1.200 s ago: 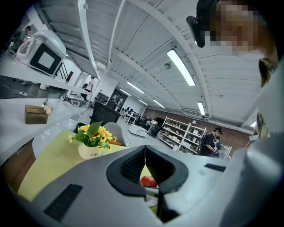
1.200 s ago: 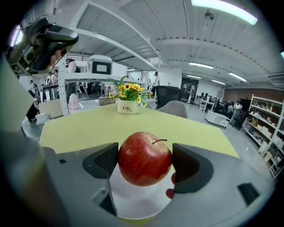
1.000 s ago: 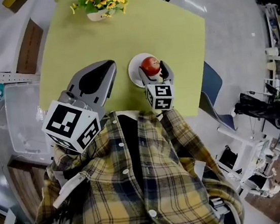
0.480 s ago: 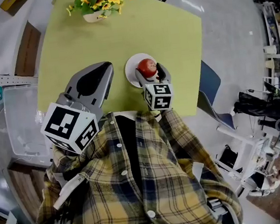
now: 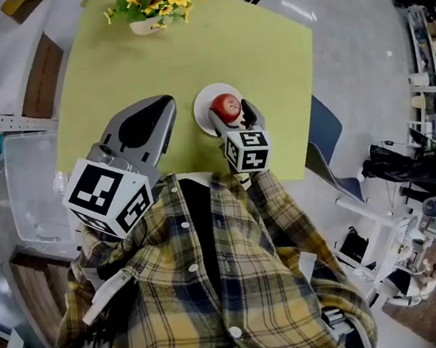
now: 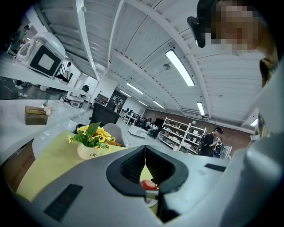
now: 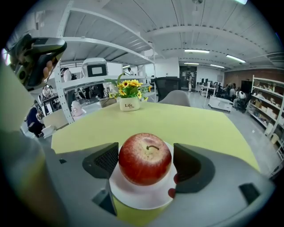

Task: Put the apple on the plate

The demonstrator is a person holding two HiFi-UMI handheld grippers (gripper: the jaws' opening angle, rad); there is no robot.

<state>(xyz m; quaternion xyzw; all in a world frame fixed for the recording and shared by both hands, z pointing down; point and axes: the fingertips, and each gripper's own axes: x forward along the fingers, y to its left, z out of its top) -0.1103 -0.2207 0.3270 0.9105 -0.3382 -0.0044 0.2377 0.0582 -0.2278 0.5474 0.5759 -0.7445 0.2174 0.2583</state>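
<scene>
The right gripper (image 7: 146, 163), jaws barely open around the apple (image 7: 144, 154) on the plate (image 7: 142, 198), could knock it off withdrawing askew.

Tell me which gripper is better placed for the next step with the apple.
Right. The right gripper has its fingers flanking the apple, which sits on the white plate; it likely only backs away. The left gripper is shut, aside.

From the plate (image 5: 202, 106), the surface (image 5: 266, 51) lies open toward 12 and 3 o'clock. The flower pot (image 5: 151, 19) stands well apart at 11. The left gripper (image 5: 167, 102), jaws together, blocks 9. The right gripper (image 5: 232, 116), jaws apart, straddles the apple (image 5: 225, 105) from 6.
</scene>
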